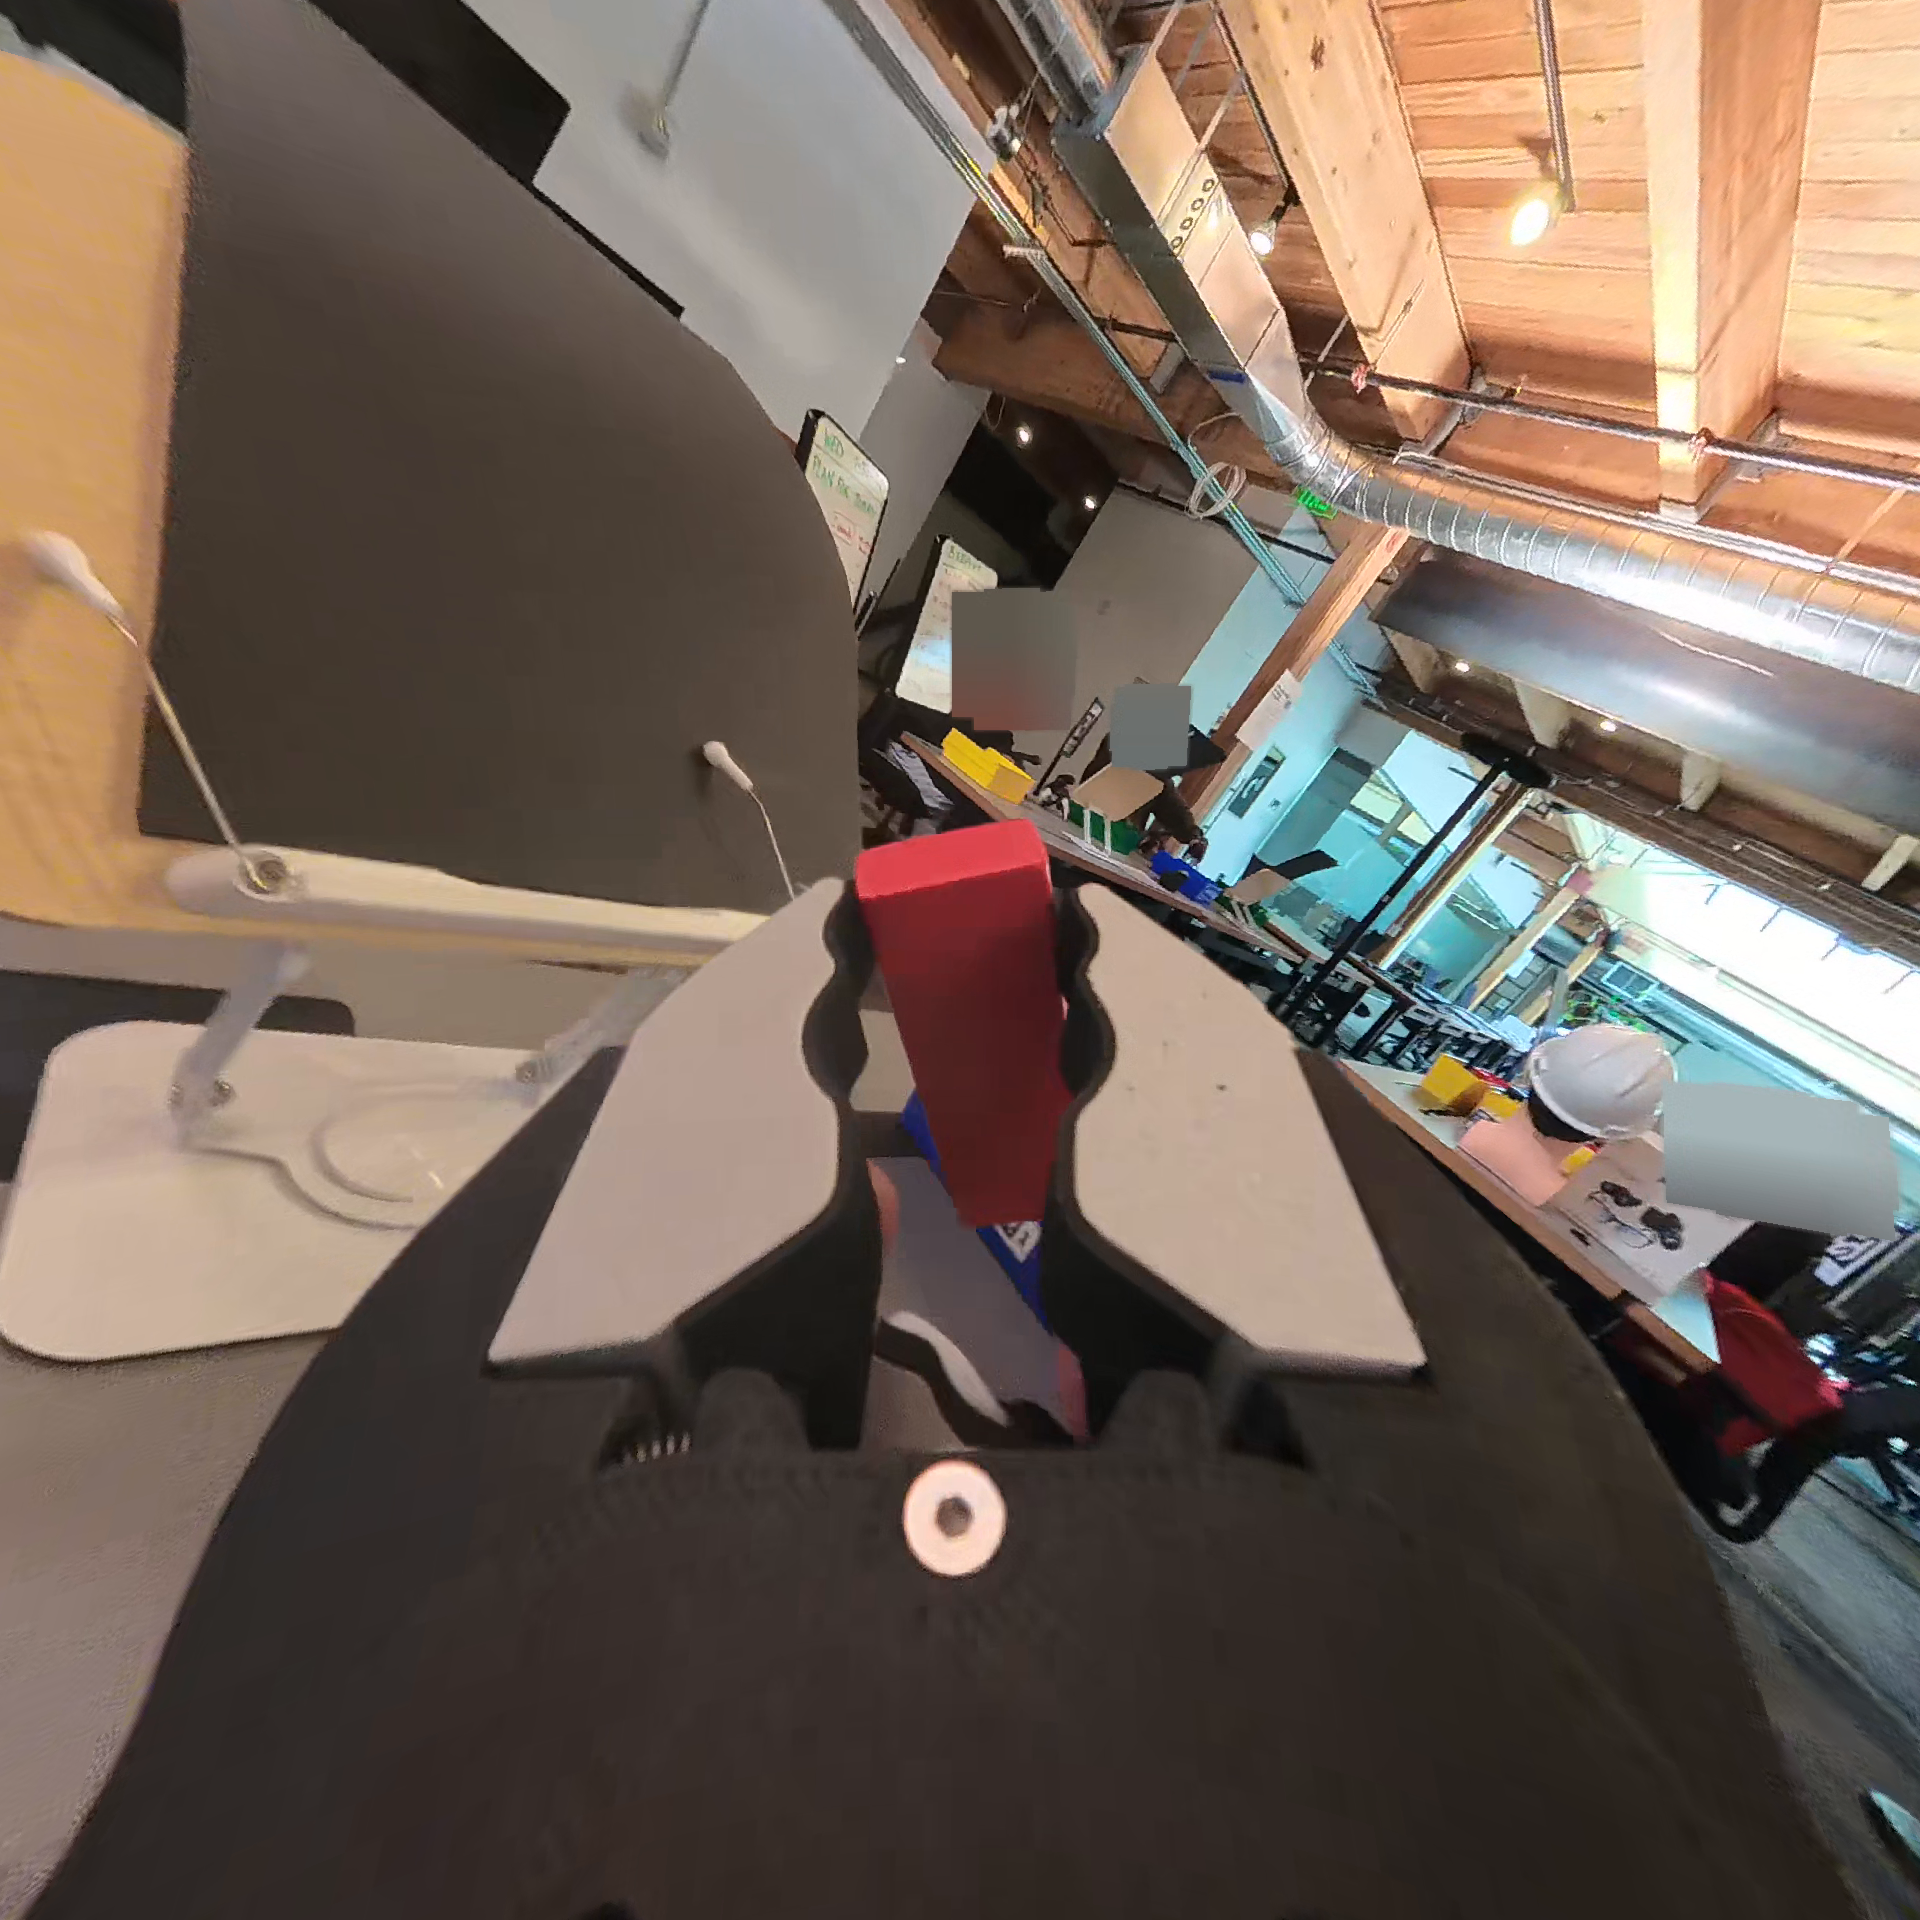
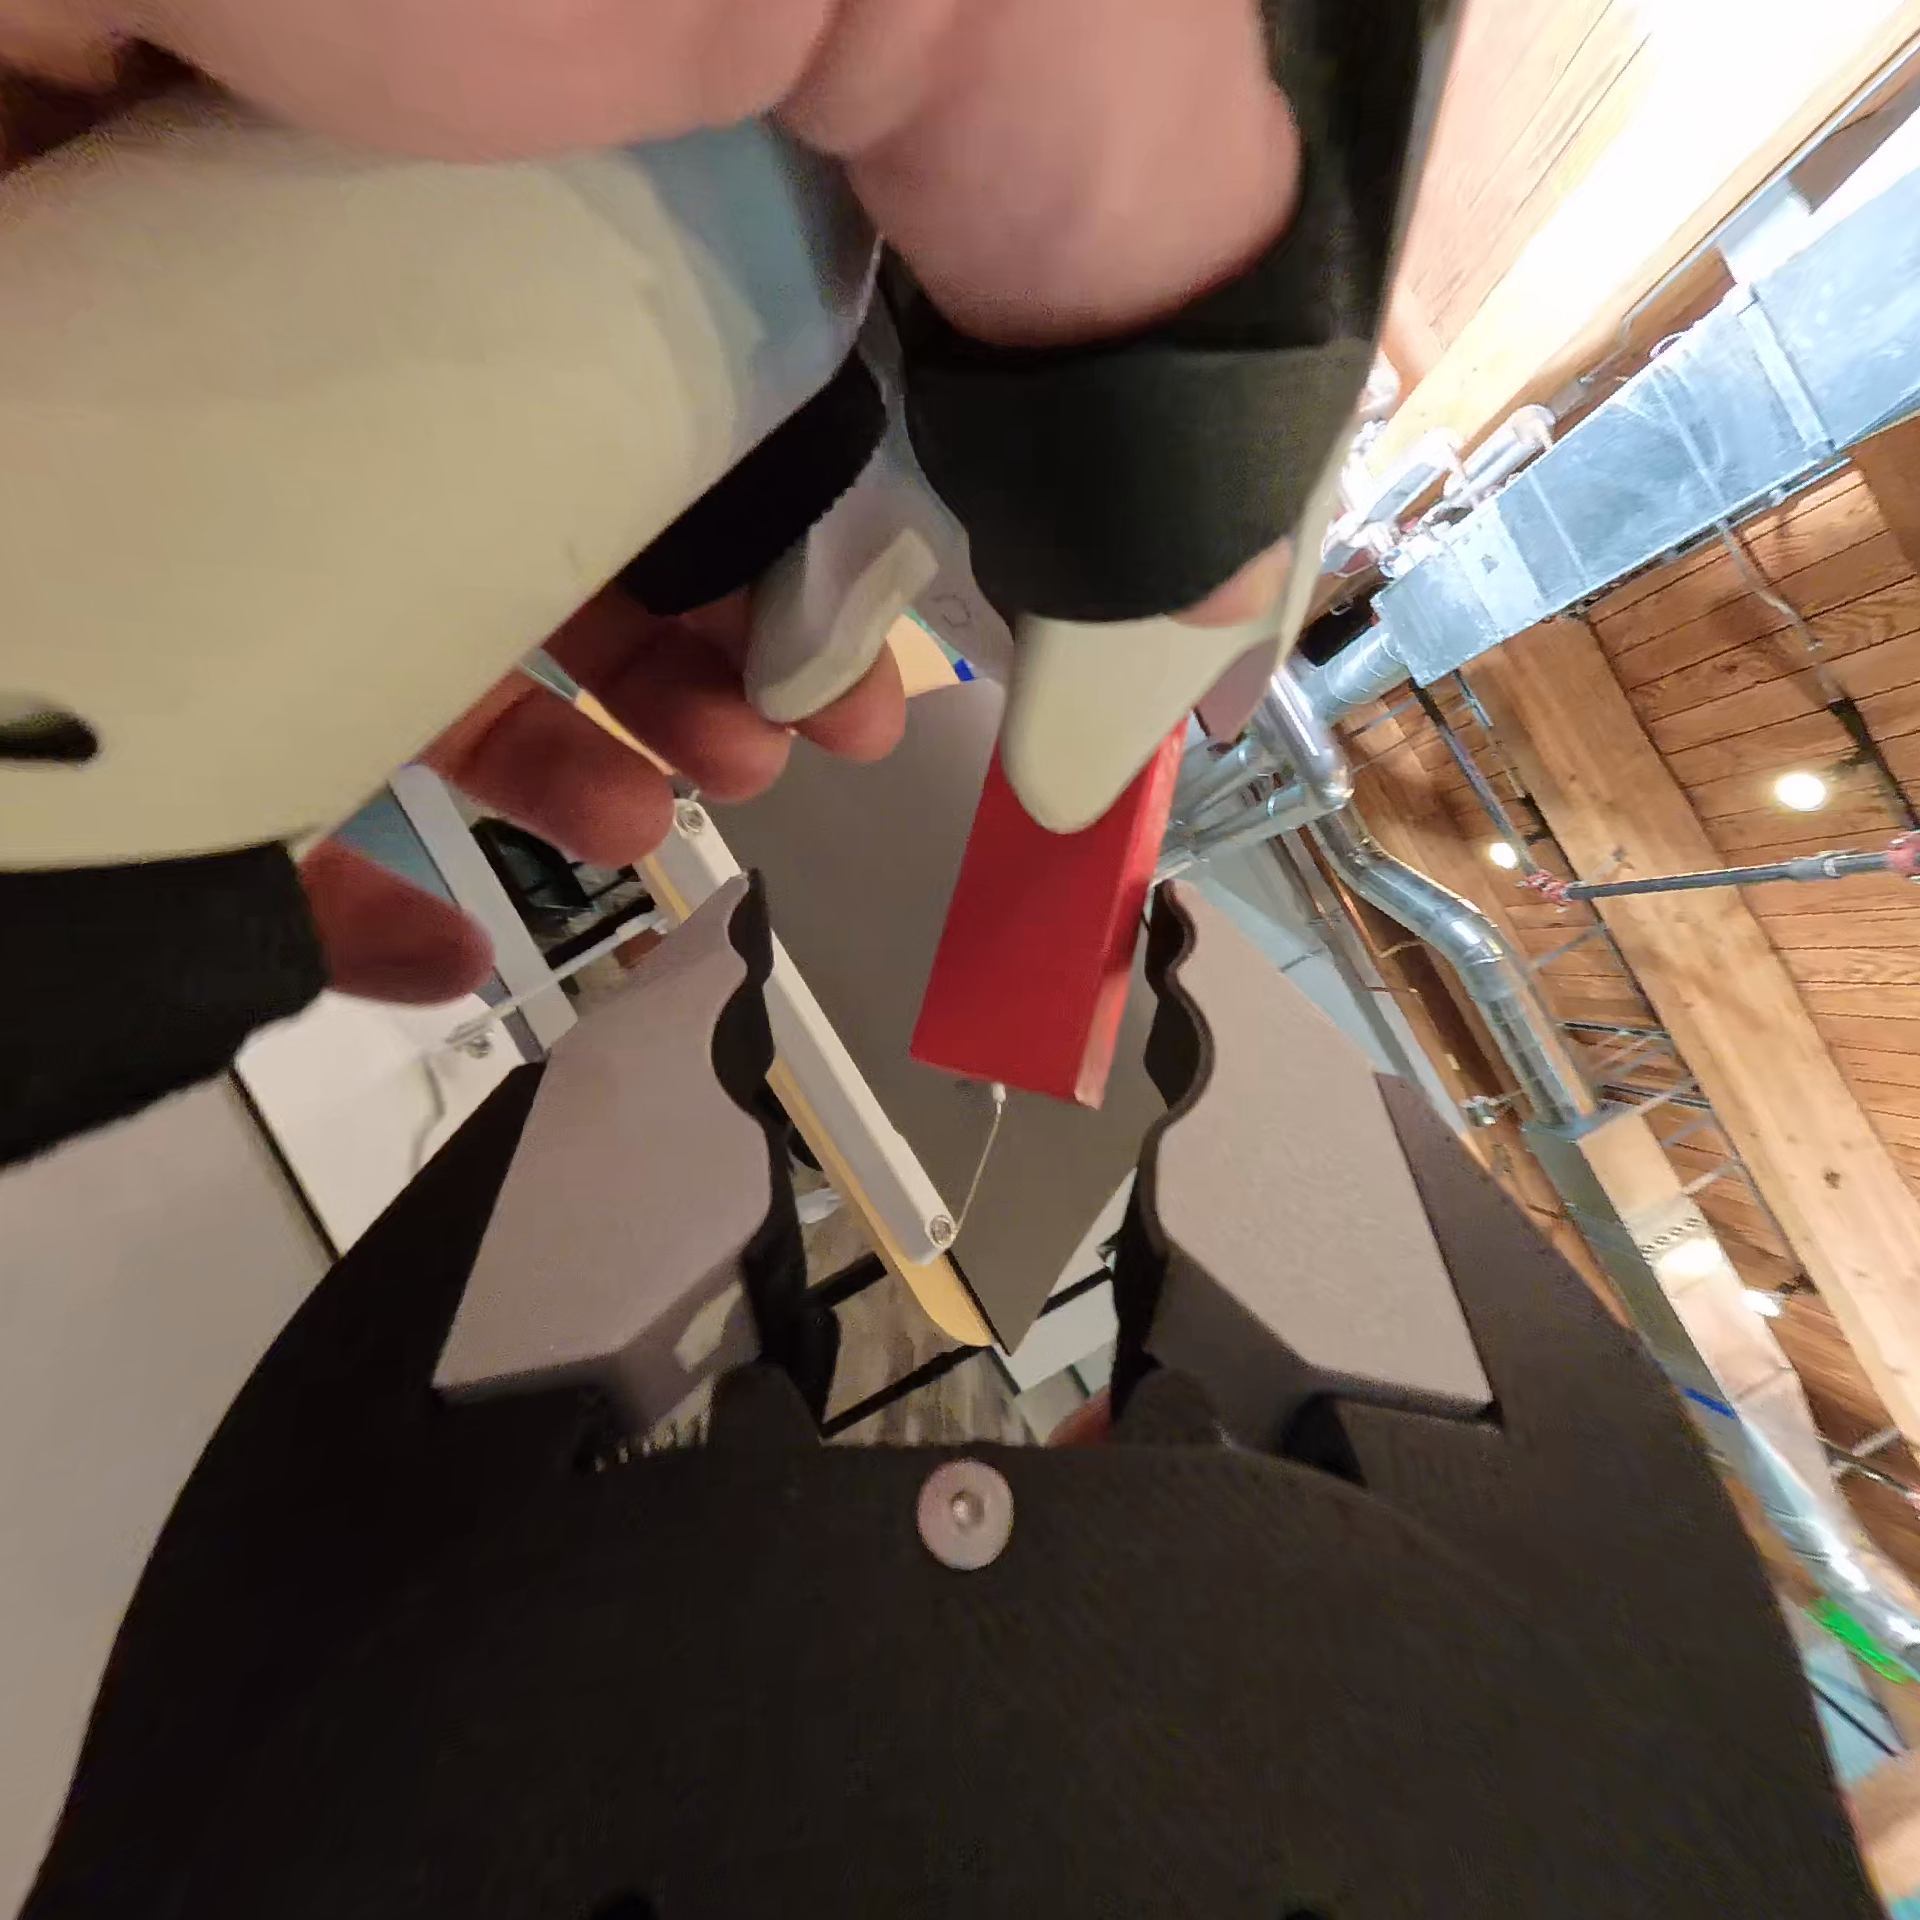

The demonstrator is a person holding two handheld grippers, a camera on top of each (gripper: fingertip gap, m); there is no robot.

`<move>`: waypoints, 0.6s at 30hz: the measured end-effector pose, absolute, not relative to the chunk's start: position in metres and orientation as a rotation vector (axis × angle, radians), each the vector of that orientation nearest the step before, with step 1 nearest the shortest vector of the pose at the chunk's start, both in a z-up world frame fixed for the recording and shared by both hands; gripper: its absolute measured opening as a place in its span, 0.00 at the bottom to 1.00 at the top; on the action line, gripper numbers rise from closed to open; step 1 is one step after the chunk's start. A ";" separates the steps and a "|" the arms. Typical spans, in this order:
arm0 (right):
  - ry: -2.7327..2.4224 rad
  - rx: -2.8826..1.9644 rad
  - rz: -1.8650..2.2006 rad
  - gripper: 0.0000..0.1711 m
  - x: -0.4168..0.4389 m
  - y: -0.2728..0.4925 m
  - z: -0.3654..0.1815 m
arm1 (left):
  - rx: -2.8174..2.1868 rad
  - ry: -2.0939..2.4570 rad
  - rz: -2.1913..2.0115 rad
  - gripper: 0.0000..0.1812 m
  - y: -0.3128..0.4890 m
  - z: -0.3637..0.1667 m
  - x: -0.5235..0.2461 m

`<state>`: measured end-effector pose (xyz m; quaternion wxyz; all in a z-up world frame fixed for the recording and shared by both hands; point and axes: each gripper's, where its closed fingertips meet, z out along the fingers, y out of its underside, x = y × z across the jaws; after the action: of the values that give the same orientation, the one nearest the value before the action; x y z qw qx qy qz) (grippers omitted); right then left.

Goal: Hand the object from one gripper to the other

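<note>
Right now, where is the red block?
The red block is clamped between the left gripper fingers; in the right wrist view its free end sits inside the open right gripper.

The red block (image 2: 1023,935) juts into the right gripper's (image 2: 951,966) spread jaws, open gap to its left; the left gripper (image 2: 1049,717) crowds above.

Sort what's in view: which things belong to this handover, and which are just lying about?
In the job: red rectangular wooden block, left gripper clamping it, open right gripper.
Lying about: white metal stand, white hard hat, yellow plastic bins.
</note>
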<state>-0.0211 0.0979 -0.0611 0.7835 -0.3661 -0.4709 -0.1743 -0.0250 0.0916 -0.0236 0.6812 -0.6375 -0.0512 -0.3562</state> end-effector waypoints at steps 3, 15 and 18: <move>-0.987 -0.764 -0.415 0.37 -0.015 0.102 -0.057 | -1.446 -0.125 -0.807 0.19 0.092 -0.028 -0.016; -0.951 -0.694 -0.430 0.19 0.003 0.105 -0.041 | -1.450 -0.133 -0.879 0.19 0.089 -0.026 -0.006; -0.954 -0.698 -0.387 0.19 0.003 0.104 -0.040 | -1.444 -0.104 -0.871 0.19 0.087 -0.024 -0.005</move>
<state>0.0033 0.1042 -0.0398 0.8128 -0.3267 -0.4469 -0.1814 -0.0051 0.0872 -0.0235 0.6639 -0.6391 -0.0461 -0.3857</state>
